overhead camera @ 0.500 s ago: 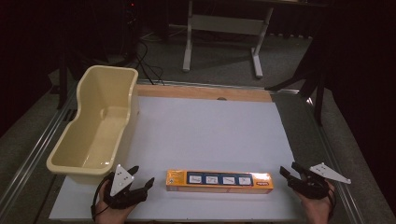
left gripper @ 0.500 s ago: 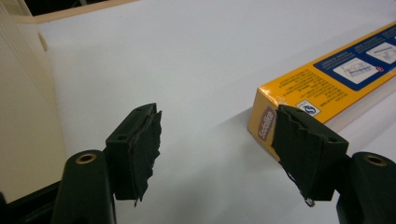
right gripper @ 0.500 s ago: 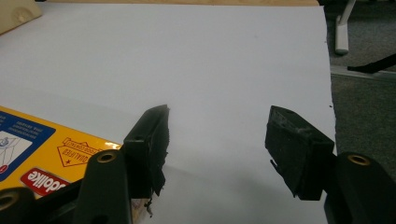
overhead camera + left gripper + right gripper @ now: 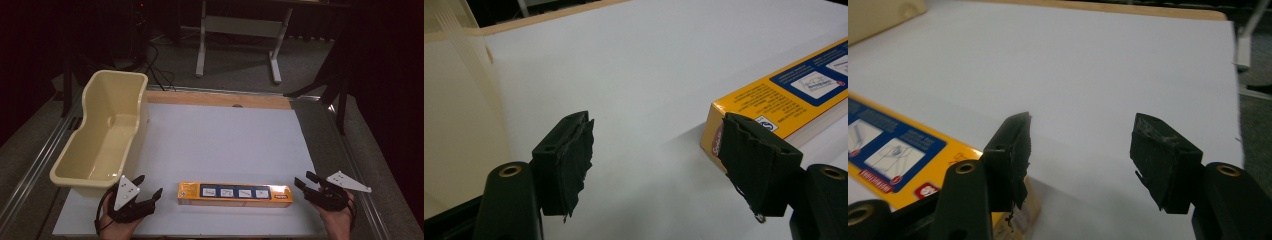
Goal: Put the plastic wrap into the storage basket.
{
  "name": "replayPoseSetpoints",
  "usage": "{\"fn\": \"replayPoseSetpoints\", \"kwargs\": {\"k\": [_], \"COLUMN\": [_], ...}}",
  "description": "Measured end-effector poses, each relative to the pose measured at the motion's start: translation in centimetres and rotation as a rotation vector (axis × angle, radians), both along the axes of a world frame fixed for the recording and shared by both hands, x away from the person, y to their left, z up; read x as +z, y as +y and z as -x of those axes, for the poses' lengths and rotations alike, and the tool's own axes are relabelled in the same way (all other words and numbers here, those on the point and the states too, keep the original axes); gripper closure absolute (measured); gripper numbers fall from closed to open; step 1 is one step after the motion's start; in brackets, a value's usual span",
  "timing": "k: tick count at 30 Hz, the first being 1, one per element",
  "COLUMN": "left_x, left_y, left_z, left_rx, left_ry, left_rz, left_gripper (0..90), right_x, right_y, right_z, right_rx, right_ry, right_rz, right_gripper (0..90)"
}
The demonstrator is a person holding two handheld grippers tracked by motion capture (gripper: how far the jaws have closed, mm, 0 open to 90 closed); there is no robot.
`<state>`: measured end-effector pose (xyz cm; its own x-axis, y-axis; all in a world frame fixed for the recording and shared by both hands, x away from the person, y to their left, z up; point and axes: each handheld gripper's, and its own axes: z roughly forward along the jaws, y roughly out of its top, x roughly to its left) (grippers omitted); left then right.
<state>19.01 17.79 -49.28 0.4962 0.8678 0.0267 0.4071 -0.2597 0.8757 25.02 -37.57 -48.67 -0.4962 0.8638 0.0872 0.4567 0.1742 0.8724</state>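
Since the box [image 4: 235, 194] is long, thin and made of card, you should expect it to be light and fairly stiff along its length, but easy to dent if you squeeze the flat faces hard. The printed top looks smooth, so it may slip under the pads; take it by the two short ends, one claw per end, or pinch across the narrow width near each end.

The box is orange-yellow with a dark blue band along the top carrying four small white picture panels, and a small red mark near its right end. Fine print runs along the edge in the left gripper view [image 4: 774, 95]. It lies flat on the white table [image 4: 225, 140], lengthwise left to right, near your edge, between your two hands.

Your left gripper [image 4: 149, 192] is just off the box's left end, jaws spread apart and holding nothing; in its own view the right jaw sits just in front of the box's corner, and I cannot tell whether it touches. Your right gripper [image 4: 303, 182] is just off the right end, also spread wide and holding nothing, with the box end [image 4: 893, 150] beside its left jaw.

The cream tub [image 4: 80, 170] stands at the table's left edge, apart from the box.
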Motion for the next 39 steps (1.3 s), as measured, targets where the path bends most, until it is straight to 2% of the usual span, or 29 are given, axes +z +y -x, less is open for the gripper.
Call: {"fn": "replayPoseSetpoints", "kwargs": {"k": [2, 4, 5, 6, 7, 9, 10, 11, 12, 14, 15, 18, 20, 21, 23, 24, 25, 26, 27, 28, 29, 30, 31, 33, 34, 35, 37, 38, 39], "left_x": [0.0, 0.0, 0.0, 0.0, 0.0, 0.0, -0.1, -0.1, -0.1, -0.1, -0.1, -0.1, -0.1, -0.1, -0.1, -0.1, -0.1, -0.1, -0.1, -0.1, -0.1, -0.1, -0.1, -0.2, -0.2, -0.1, -0.1, -0.1, -0.2], "left_y": [-0.1, -0.2, -0.2, -0.2, -0.2, -0.2, -0.3, -0.3, -0.4, -0.4, -0.5, -0.6, -0.6, -0.6, -0.6, -0.6, -0.6, -0.6, -0.7, -0.7, -0.7, -0.8, -0.8, -0.8, -0.8, -0.8, -0.8, -0.8, -0.8], "left_z": [0.0, 0.0, 0.0, 0.0, 0.0, 0.0, 0.0, 0.0, 0.0, 0.0, 0.0, 0.1, 0.1, 0.1, 0.0, 0.0, 0.1, 0.1, 0.1, 0.1, 0.1, 0.1, 0.1, 0.1, 0.1, 0.1, 0.1, 0.1, 0.1], "left_rx": [-0.001, -0.001, -0.002, -0.005, -0.005, -0.011, -0.014, -0.014, -0.016, -0.020, -0.021, -0.025, -0.026, -0.026, -0.027, -0.027, -0.027, -0.027, -0.028, -0.028, -0.029, -0.031, -0.032, -0.033, -0.033, -0.033, -0.031, -0.031, -0.033], "left_ry": [-0.002, -0.004, -0.005, -0.005, -0.005, -0.008, -0.008, -0.008, -0.008, -0.010, -0.009, -0.009, -0.008, -0.008, -0.009, -0.009, -0.009, -0.008, -0.005, -0.005, -0.006, -0.008, -0.008, -0.009, -0.008, -0.008, -0.010, -0.010, -0.006], "left_rz": [-0.007, -0.011, -0.013, -0.011, -0.011, -0.011, -0.016, -0.016, -0.016, -0.020, -0.024, -0.031, -0.033, -0.033, -0.035, -0.035, -0.033, -0.033, -0.035, -0.035, -0.036, -0.039, -0.040, -0.042, -0.041, -0.041, -0.038, -0.038, -0.041], "left_gripper": [29.3, 29.3, 29.3, 28.9, 28.8, 28.8, 28.8, 28.8, 28.8, 28.7, 28.6, 28.6, 28.6, 28.6, 28.5, 28.5, 28.5, 28.5, 28.5, 28.5, 28.5, 28.5, 28.5, 28.5, 28.5, 28.5, 28.5, 28.5, 28.5], "right_x": [0.1, 0.2, 0.2, 0.3, 0.3, 0.2, 0.1, 0.1, 0.1, 0.1, 0.1, 0.1, 0.0, 0.0, -0.2, -0.2, -0.4, -0.4, -0.6, -0.6, -0.8, -0.8, -0.8, -0.8, -0.7, -0.7, -0.8, -0.8, -1.0], "right_y": [0.2, 0.9, 0.9, 1.4, 1.4, 1.9, 2.5, 2.5, 3.0, 3.3, 4.0, 5.1, 5.8, 5.8, 6.6, 6.6, 7.1, 7.1, 7.6, 7.6, 8.1, 8.1, 8.3, 8.4, 8.7, 8.7, 9.3, 9.3, 9.6], "right_z": [-0.1, -0.3, -0.3, -0.4, -0.4, -0.4, -0.6, -0.6, -0.7, -0.8, -1.1, -1.5, -1.8, -1.8, -2.3, -2.3, -2.5, -2.5, -2.7, -2.7, -2.9, -2.9, -3.1, -3.2, -3.4, -3.4, -3.5, -3.5, -3.7], "right_rx": [0.021, 0.081, 0.081, 0.130, 0.130, 0.176, 0.219, 0.219, 0.260, 0.275, 0.325, 0.388, 0.422, 0.422, 0.466, 0.466, 0.498, 0.498, 0.527, 0.527, 0.560, 0.560, 0.588, 0.601, 0.634, 0.634, 0.674, 0.674, 0.694], "right_ry": [-0.001, 0.007, 0.007, 0.020, 0.020, 0.036, 0.050, 0.050, 0.070, 0.075, 0.096, 0.123, 0.131, 0.131, 0.141, 0.141, 0.152, 0.152, 0.170, 0.170, 0.182, 0.182, 0.190, 0.187, 0.201, 0.201, 0.218, 0.218, 0.224], "right_rz": [0.005, 0.022, 0.022, 0.034, 0.034, 0.041, 0.045, 0.045, 0.043, 0.040, 0.049, 0.075, 0.077, 0.077, 0.085, 0.085, 0.091, 0.091, 0.113, 0.113, 0.126, 0.126, 0.126, 0.132, 0.149, 0.149, 0.193, 0.193, 0.227], "right_gripper": [40.7, 40.7, 40.7, 41.4, 41.4, 41.2, 39.7, 39.7, 37.9, 37.3, 36.0, 33.4, 32.7, 32.7, 32.0, 32.0, 31.2, 31.2, 28.1, 28.1, 26.6, 26.6, 25.0, 24.4, 24.5, 24.5, 23.1, 23.1, 21.3]}}
